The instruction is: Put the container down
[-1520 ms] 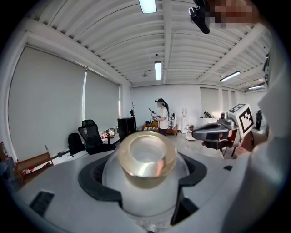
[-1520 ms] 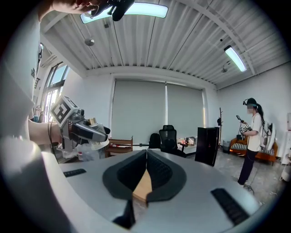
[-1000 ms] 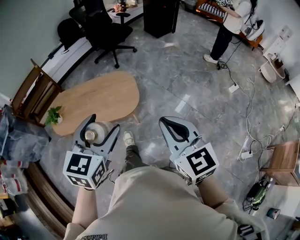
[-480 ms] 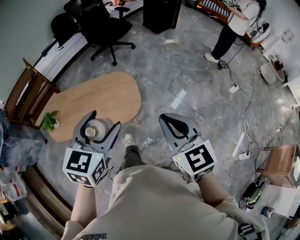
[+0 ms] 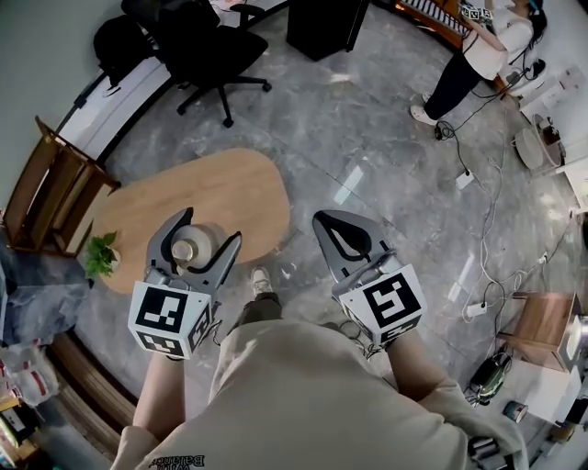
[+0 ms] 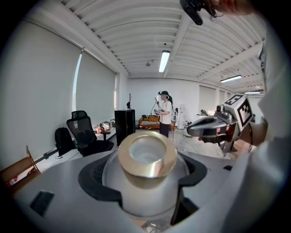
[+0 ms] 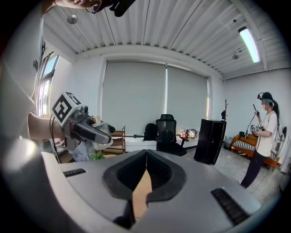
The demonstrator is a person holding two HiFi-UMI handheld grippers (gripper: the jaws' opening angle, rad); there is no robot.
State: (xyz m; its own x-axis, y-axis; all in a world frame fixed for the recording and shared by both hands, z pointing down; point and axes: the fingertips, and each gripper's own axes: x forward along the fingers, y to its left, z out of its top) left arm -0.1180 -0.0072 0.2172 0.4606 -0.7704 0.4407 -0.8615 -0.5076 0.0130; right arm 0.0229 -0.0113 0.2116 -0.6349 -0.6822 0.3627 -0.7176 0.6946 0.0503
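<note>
Head view, looking steeply down: a grey stone floor [image 5: 367,138] fills most of the frame. An oval wooden desk [image 5: 211,188] lies left of centre. Beyond it stand a black office chair [image 5: 207,41] and a black cabinet [image 5: 322,23]. A wooden shelf unit [image 5: 46,193] stands off the desk's left end. A person [image 5: 482,55] stands at the far upper right, well apart from me, and cables [image 5: 487,184] trail over the floor on that side.

My left tool [image 5: 211,226] is held over the near edge of the desk. Its jaws are clamped on the container [image 5: 186,250], one on each side of the body. The left gripper view confirms this. The container sits upright between the jaws, a pale rounded body with a gold ring round its open mouth. I cannot tell from any view whether its base touches the desk.

My right tool [image 5: 323,218] is over bare floor, just off the desk's right end and beside the left tool. In the right gripper view its jaws are closed together tip to tip, with nothing held between them.

A small potted plant [image 5: 101,257] sits at the desk's near-left edge, near the left tool but apart from it. My shoe [image 5: 262,278] shows on the floor between the two tools.
</note>
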